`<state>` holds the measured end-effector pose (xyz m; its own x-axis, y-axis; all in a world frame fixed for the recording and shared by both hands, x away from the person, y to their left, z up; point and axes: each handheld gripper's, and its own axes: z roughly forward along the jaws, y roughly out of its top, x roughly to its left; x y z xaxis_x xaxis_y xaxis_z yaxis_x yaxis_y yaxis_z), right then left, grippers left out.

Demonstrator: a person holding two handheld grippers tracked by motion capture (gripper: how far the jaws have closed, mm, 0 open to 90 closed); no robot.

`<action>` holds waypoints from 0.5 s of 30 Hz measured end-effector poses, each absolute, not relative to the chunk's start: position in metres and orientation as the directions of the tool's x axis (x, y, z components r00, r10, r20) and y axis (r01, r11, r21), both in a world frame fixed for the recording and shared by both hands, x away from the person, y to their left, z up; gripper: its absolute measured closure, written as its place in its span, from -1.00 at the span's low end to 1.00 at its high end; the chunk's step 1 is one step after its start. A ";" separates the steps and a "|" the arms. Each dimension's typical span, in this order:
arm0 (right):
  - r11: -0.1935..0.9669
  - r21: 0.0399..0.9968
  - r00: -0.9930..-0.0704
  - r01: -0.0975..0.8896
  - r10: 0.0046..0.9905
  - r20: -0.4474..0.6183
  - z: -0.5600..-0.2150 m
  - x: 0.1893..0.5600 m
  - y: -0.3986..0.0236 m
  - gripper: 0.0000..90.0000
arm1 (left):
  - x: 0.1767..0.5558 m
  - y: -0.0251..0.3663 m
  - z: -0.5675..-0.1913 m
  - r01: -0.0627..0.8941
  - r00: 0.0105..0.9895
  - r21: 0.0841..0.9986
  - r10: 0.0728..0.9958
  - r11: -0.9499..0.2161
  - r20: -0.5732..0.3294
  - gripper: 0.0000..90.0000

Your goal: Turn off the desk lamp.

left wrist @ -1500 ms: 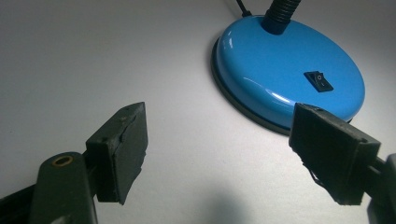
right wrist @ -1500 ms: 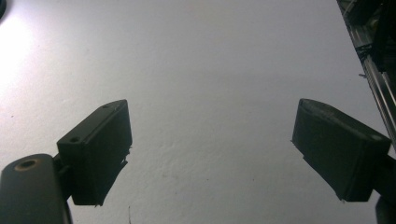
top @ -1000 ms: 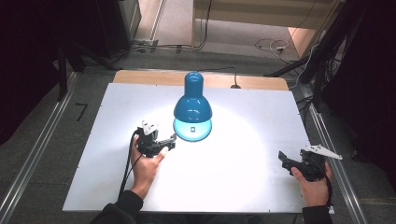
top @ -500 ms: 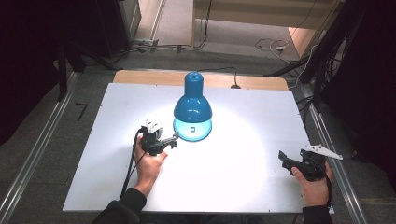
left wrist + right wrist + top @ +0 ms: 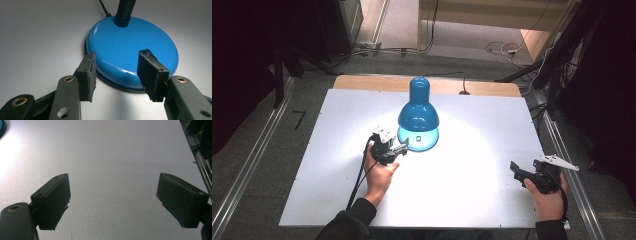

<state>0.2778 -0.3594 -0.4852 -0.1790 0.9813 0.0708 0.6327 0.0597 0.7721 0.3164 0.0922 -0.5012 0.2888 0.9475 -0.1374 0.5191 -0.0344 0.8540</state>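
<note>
Change since earlier frame: left gripper (image 5: 398,148) has edged toward the lamp base (image 5: 132,50) and its jaws have just been closing; right gripper (image 5: 518,168) is unchanged in place.
Left gripper: jaws partly apart, pointing at the near rim of the lamp base; in the left gripper view the rim lies in the gap between the two pads, and neither pad presses on it.
Left hand (image 5: 379,175): rests on the table, a black cable trailing from the gripper along the forearm.
Lamp base: round, glossy blue, flat on the white table (image 5: 472,200) near its middle; a black ribbed neck (image 5: 125,11) rises from its far side.
Lamp shade (image 5: 418,107): blue, bell-shaped, hanging over the base and throwing a bright pool of light on the table.
Obstruction: shade overhangs the far part of the base in the high view; the near rim is clear.
Right gripper: jaws wide apart over bare table near the right edge, well apart from the lamp, holding nothing.
Surroundings: wooden strip (image 5: 362,82) behind the table, metal rails at both sides, cables on the floor beyond.
Writing: a small pale mark on the base, unreadable.
</note>
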 end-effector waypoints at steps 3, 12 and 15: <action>0.060 0.772 -0.179 0.633 0.981 0.071 -0.485 0.278 -0.360 -0.76 | 0.318 0.088 -0.501 0.515 0.297 0.856 0.945 -0.041 -0.134 0.28; 0.057 0.773 -0.178 0.632 0.981 0.073 -0.485 0.278 -0.360 -0.76 | 0.322 0.071 -0.500 0.495 0.349 0.866 0.929 -0.073 -0.121 0.56; 0.055 0.772 -0.175 0.634 0.982 0.074 -0.485 0.278 -0.360 -0.76 | 0.324 0.067 -0.502 0.500 0.362 0.863 0.922 -0.069 -0.135 0.69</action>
